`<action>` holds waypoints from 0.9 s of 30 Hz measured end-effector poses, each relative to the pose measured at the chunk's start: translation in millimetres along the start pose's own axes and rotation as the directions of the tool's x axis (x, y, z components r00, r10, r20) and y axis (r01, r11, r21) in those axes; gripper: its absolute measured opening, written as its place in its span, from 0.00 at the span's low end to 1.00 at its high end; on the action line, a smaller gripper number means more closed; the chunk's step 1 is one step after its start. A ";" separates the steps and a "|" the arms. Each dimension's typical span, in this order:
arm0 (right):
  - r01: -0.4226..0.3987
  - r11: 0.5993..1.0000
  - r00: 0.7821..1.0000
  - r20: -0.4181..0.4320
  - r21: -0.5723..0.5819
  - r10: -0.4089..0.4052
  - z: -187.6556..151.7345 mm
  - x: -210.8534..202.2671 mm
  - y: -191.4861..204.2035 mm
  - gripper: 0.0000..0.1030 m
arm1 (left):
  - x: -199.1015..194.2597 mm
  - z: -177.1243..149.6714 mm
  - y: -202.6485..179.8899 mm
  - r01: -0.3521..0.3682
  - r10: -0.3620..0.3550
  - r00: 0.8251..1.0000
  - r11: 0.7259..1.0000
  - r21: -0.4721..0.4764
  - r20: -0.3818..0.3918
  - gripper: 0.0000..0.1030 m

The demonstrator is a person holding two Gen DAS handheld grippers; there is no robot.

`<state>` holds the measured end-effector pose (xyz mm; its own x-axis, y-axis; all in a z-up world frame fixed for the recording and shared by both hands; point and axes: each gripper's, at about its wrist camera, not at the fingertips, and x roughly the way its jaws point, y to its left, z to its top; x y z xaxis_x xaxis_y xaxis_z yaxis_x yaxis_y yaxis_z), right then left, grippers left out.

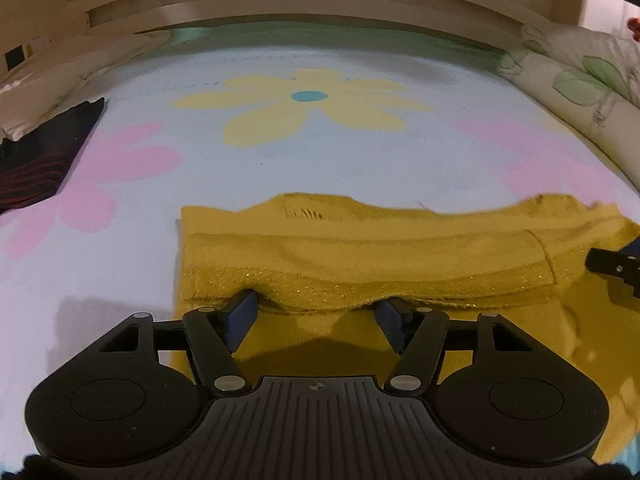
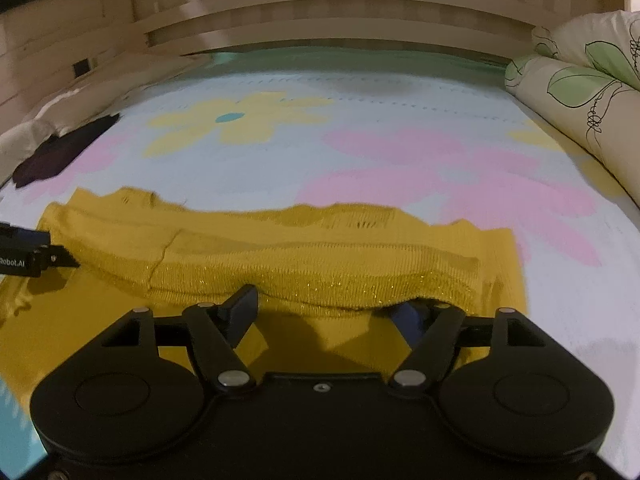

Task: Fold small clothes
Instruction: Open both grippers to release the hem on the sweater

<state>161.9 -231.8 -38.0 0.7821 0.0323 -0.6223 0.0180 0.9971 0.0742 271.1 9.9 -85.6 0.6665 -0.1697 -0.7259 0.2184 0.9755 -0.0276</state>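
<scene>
Broadly, the flowered bedsheet (image 1: 248, 168) carries the mustard knit garment (image 1: 360, 252), partly folded. Left gripper (image 1: 316, 314) and right gripper (image 2: 328, 312) stand apart at its glittery hem (image 2: 340, 286); fingertips could snag and undo the fold.

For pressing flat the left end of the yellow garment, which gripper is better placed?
Left. The left gripper sits at the folded hem near the yellow garment's left edge; the right gripper works the opposite end.

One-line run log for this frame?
step: folding | item: yellow garment on bedsheet | left hand-held gripper: open at glitter hem | right hand-held gripper: open at glitter hem | aside: dark garment
</scene>
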 end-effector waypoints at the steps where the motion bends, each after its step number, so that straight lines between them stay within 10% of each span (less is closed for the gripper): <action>1: 0.005 1.000 1.000 0.007 0.022 -0.006 3.6 2.9 -1.8 0.73 | 3.1 3.9 1.9 0.002 -0.002 1.000 1.000 -0.005 0.001 0.61; 15: 0.046 0.966 0.998 0.027 0.255 -0.055 25.6 19.8 -37.9 0.78 | 29.4 29.4 22.9 0.032 -0.034 0.999 0.995 -0.093 -0.023 0.73; 27: 0.002 0.998 0.998 0.063 0.059 -0.006 40.3 -24.5 -15.4 0.94 | 46.4 48.4 31.3 0.067 -0.075 0.997 0.976 -0.206 -0.033 0.79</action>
<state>167.5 -250.7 7.5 0.8196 0.0221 -0.5724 0.0561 0.9914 0.1186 343.4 25.7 -86.8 0.6246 -0.2378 -0.7438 0.1113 0.9699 -0.2167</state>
